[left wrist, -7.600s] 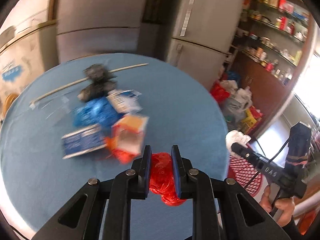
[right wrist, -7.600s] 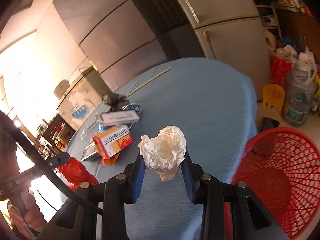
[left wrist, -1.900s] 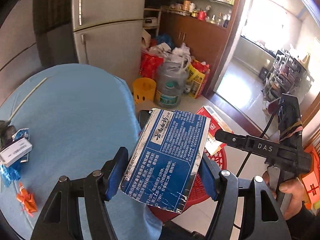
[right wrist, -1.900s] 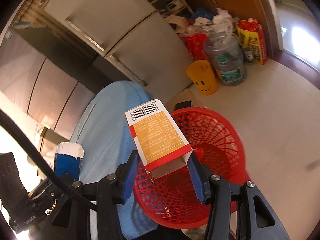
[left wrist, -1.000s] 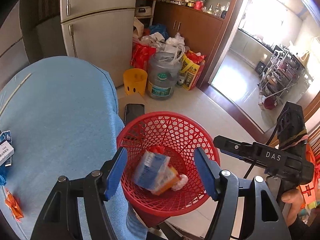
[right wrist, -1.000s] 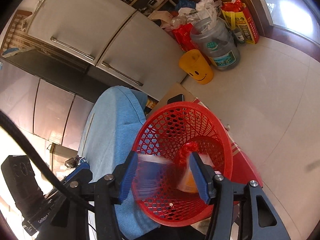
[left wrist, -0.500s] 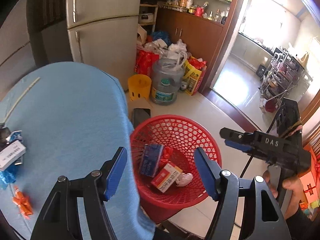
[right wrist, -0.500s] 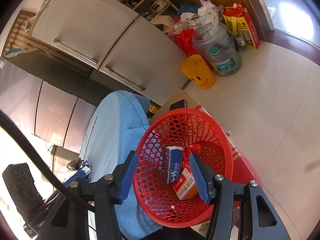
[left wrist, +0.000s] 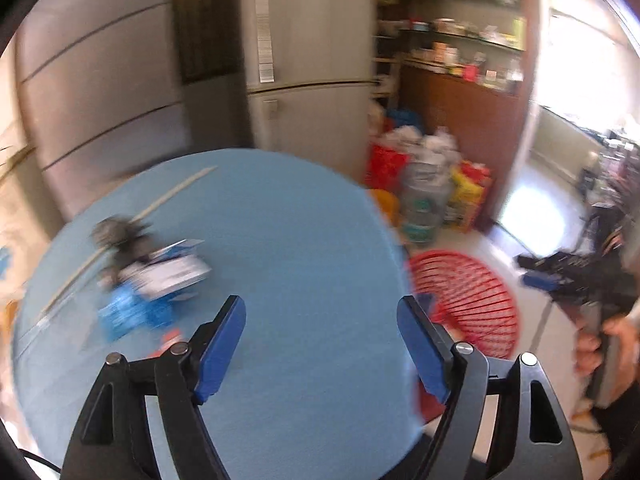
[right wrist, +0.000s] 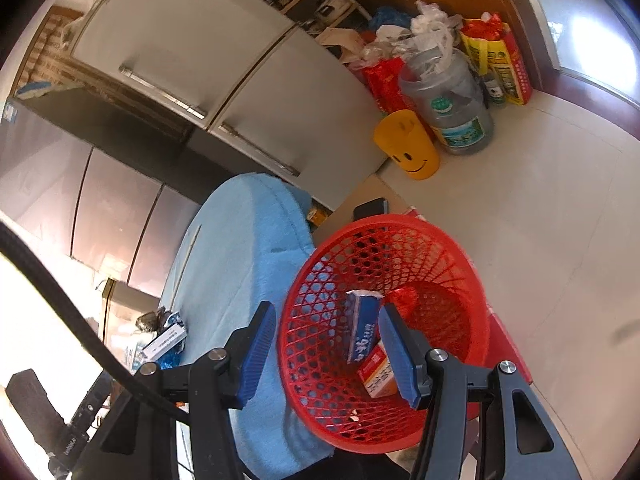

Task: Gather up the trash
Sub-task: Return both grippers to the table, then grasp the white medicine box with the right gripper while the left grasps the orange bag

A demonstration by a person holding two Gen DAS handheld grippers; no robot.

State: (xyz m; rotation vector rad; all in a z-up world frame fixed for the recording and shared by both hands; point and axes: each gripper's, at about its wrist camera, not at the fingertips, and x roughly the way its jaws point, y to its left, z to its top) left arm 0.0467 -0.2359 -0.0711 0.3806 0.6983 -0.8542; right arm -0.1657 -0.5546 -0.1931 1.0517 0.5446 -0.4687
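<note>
Right gripper (right wrist: 326, 346), blue-padded jaws spread wide and empty, above the round red plastic lattice basket (right wrist: 320, 280) holding a blue carton (right wrist: 362, 330) and orange box (right wrist: 378, 374); left gripper (left wrist: 320, 344), equally wide and empty, over the blue cloth-covered table (left wrist: 288, 240), blurred litter (left wrist: 148, 280) ahead-left.

Basket (right wrist: 472, 280) stands on floor just right of table (right wrist: 240, 248), below the right tongs; two cartons (right wrist: 362, 332) lie inside; litter pile (left wrist: 152, 280) lies on table ahead-left of the left tongs.
</note>
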